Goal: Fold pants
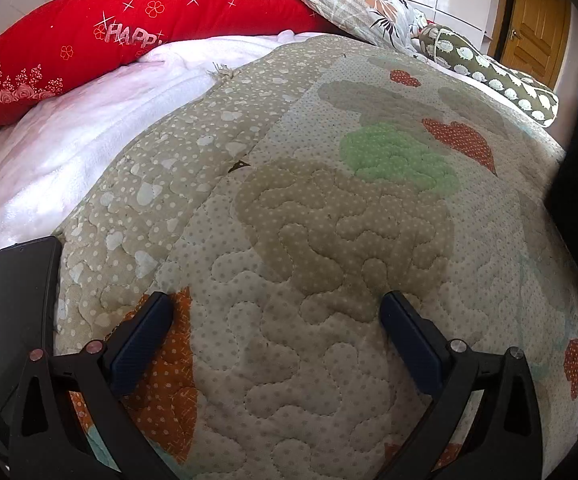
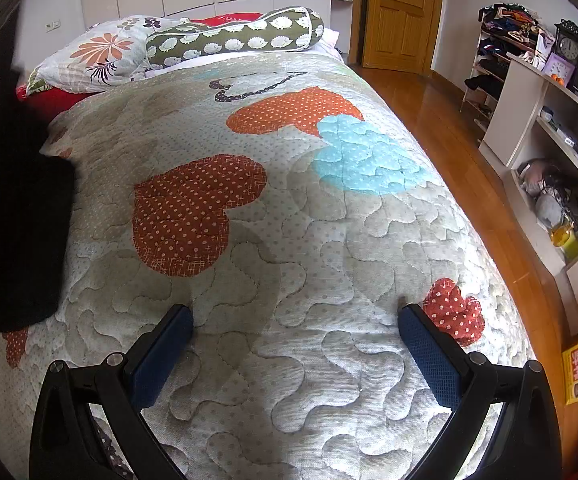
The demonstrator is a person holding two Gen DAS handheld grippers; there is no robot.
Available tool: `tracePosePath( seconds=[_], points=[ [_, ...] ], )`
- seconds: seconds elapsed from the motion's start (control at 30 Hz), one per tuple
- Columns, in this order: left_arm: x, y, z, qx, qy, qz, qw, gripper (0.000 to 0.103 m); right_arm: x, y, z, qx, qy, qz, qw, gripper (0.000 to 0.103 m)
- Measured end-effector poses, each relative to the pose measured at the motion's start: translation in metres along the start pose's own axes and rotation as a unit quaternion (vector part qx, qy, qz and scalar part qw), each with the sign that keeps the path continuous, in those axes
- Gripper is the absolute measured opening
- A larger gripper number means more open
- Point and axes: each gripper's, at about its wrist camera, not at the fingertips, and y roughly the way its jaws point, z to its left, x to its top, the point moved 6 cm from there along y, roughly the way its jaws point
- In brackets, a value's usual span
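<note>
- Pants (image 2: pixel 13 216), a dark heap, lie on the quilt (image 2: pixel 289 240) at far left.
- Left gripper (image 1: pixel 277 312) fingers apart, empty.
- Right gripper (image 2: pixel 295 324) fingers apart, empty.

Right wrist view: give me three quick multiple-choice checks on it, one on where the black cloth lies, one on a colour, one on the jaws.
1. Where does the black cloth lie on the quilt?
A. left edge of the view
B. between the jaws
C. on the floor

2. What colour is the heart patch in mid-quilt?
A. green
B. red-orange with white dots
C. black

3. How do the jaws of the right gripper stand?
A. shut on the cloth
B. shut on nothing
C. wide open, with nothing between

Key: 1 A, the dark cloth fills the left side; 2 B, dotted red-orange shows plainly; 3 C, only bare quilt lies between the fingers.
</note>
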Motion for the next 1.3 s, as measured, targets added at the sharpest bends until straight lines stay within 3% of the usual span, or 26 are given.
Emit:
tracePosePath(
  seconds=[0.9,1.03,1.1,1.2,1.3],
  points=[
    [0.002,-0.007,-0.002,0.004,0.002,-0.001,1.0000,0.103,0.001,0.000,0.001,0.000,0.000,-0.001,1.000,0.103],
    [-0.003,-0.005,-0.004,0.006,0.020,0.037,0.9991,0.103,0.002,0.000,0.001,0.000,0.000,-0.001,1.000,0.103],
    [-0.004,-0.016,-0.003,0.010,0.007,0.043,0.9990,0.103,0.002,-0.001,0.002,0.000,0.001,-0.001,1.000,0.103],
    [-0.009,-0.049,0.006,0.002,-0.025,0.016,0.9996,0.103,0.003,-0.002,0.003,-0.005,-0.002,0.008,1.000,0.103],
    [-0.008,-0.087,0.012,0.008,-0.024,-0.027,0.9993,0.103,0.000,-0.017,0.001,-0.001,0.006,0.013,1.000,0.103]
  ],
)
